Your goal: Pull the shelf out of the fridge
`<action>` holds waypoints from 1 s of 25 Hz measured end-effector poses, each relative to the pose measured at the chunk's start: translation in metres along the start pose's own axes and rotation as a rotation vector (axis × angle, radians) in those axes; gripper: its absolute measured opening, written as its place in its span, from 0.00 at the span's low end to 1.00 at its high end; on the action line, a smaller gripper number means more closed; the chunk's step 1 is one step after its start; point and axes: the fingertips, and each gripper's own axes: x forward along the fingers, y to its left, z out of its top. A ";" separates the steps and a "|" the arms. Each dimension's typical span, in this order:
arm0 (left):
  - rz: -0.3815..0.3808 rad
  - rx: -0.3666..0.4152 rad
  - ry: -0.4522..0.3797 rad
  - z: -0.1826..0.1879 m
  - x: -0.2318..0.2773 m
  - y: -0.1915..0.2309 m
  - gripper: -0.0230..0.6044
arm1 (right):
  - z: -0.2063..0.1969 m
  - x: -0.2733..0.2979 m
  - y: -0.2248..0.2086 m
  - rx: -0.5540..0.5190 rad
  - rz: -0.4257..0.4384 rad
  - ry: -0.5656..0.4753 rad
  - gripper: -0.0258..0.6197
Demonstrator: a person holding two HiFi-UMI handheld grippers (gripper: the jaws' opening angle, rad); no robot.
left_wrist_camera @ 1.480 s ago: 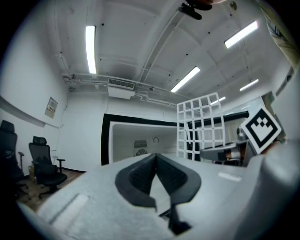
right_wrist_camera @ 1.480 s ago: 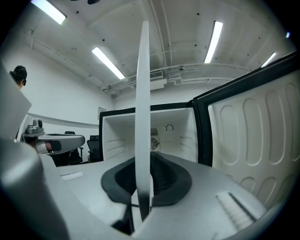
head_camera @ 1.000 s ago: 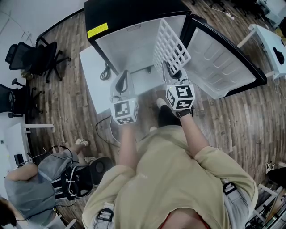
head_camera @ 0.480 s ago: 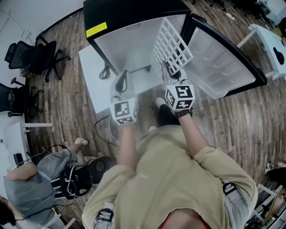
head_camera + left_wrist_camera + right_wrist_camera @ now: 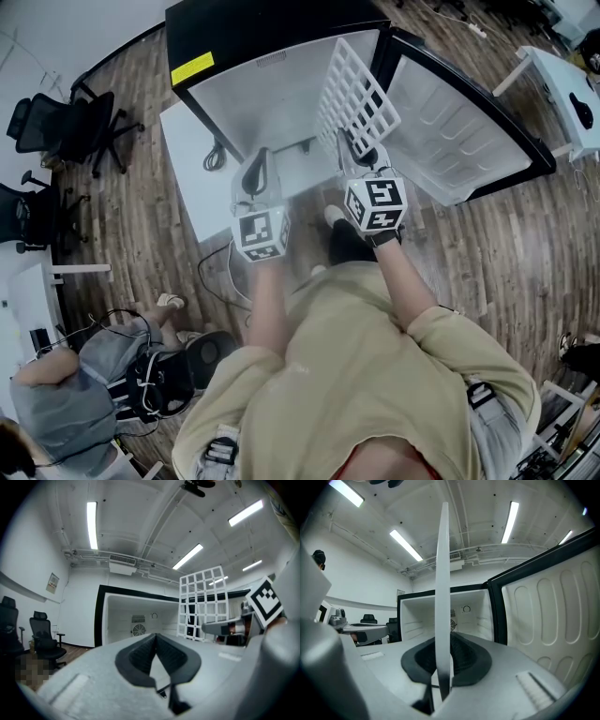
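The black fridge (image 5: 272,89) stands open, its white inside bare and its door (image 5: 459,131) swung to the right. The white grid shelf (image 5: 356,89) stands upright in front of the opening, outside the fridge. My right gripper (image 5: 361,150) is shut on its lower edge. In the right gripper view the shelf (image 5: 442,573) shows edge-on, rising from between the jaws of the right gripper (image 5: 449,641). My left gripper (image 5: 255,169) hovers left of the shelf, shut and holding nothing. In the left gripper view the shelf (image 5: 202,603) stands to the right of the left gripper (image 5: 156,637).
A white panel (image 5: 192,159) with cables leans beside the fridge on the left. Black office chairs (image 5: 80,122) stand at the far left. A person (image 5: 66,394) sits low at the bottom left. A white desk (image 5: 562,84) is at the top right. The floor is wood.
Almost nothing. The right gripper keeps its hold on the upright shelf, and both grippers stay in place. The head view has shifted slightly.
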 end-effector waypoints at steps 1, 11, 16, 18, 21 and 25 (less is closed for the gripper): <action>-0.002 -0.001 0.008 -0.001 0.001 -0.002 0.04 | 0.001 -0.001 -0.002 0.000 -0.004 -0.002 0.08; -0.021 0.000 0.004 0.001 0.012 -0.012 0.04 | 0.006 0.001 -0.015 -0.019 -0.017 -0.007 0.08; -0.021 -0.011 0.008 -0.003 0.013 -0.013 0.04 | 0.003 0.001 -0.013 -0.026 -0.013 0.000 0.08; -0.021 -0.011 0.012 -0.006 0.013 -0.014 0.04 | 0.002 0.000 -0.013 -0.030 -0.010 0.003 0.08; -0.020 -0.016 0.011 -0.005 0.013 -0.016 0.04 | 0.002 -0.002 -0.016 -0.032 -0.012 0.004 0.08; -0.017 -0.022 0.010 -0.005 0.013 -0.015 0.04 | 0.000 -0.002 -0.020 -0.029 -0.015 0.009 0.08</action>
